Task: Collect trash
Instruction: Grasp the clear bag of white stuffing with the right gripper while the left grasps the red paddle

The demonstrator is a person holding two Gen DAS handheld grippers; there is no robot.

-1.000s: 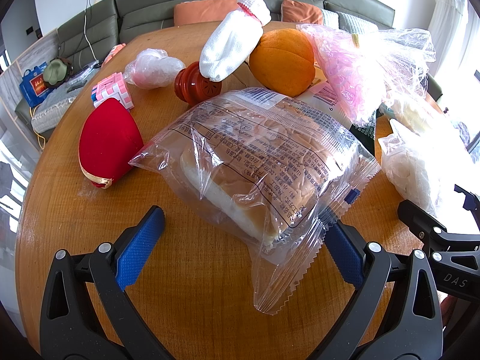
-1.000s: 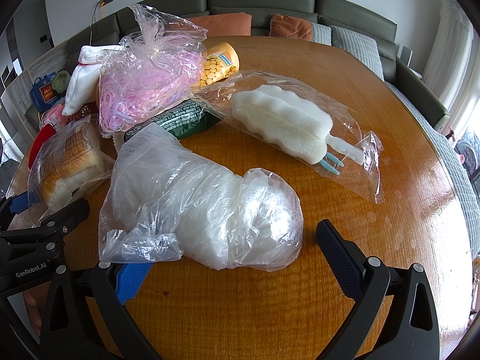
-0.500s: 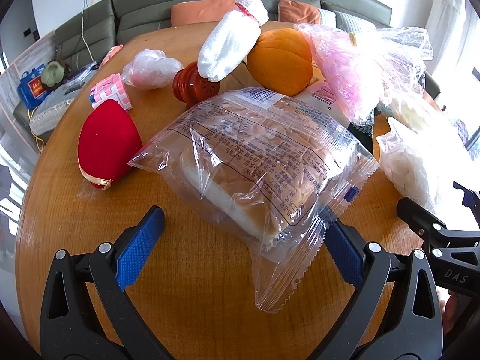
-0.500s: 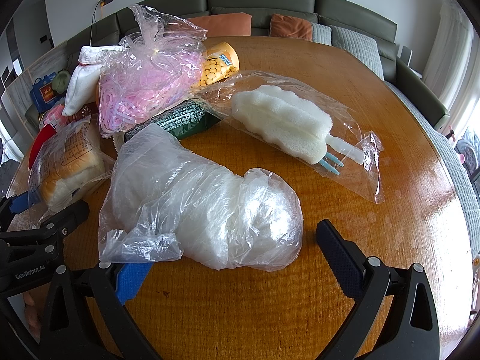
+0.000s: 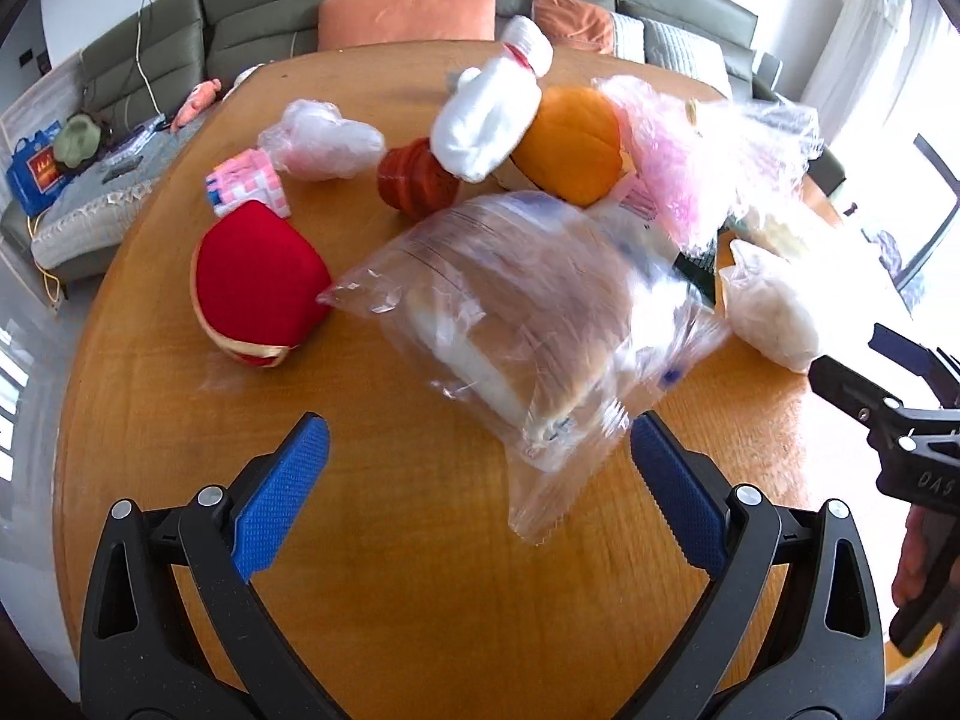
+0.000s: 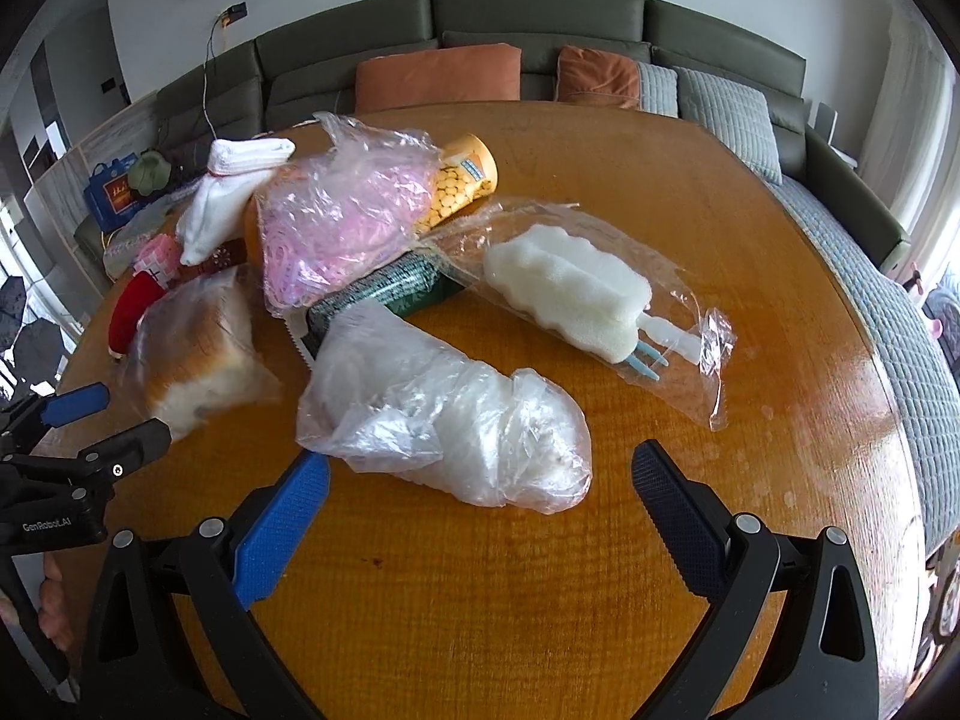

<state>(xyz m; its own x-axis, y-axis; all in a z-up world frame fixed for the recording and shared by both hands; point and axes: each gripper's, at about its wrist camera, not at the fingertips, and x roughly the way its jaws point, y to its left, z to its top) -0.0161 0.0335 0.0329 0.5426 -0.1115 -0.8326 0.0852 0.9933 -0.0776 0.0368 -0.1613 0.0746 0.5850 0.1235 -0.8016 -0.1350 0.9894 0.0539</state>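
While both grippers hang over the round wooden worktop (image 6: 600, 600), its things lie thus:
Left gripper (image 5: 474, 474): jaws apart, blue pads bare, clamped on nothing.
Right gripper (image 6: 480, 498): jaws apart as well, nothing between them.
Bread bag (image 5: 528, 324): just beyond the left jaws, near the worktop's near edge (blurred in the left wrist view).
Crumpled clear bag (image 6: 444, 414): just ahead of the right jaws, its near end between the pads' tips.
Sponge brush in wrapper (image 6: 570, 300): farther in, toward the right edge.
Pink shred bag (image 6: 342, 222): mid-worktop, over a dark green packet (image 6: 384, 294).
Red pouch (image 5: 252, 288): toward the left edge, beside the bread bag.
White sock (image 5: 486, 114): leaning on an orange fruit (image 5: 570, 144).
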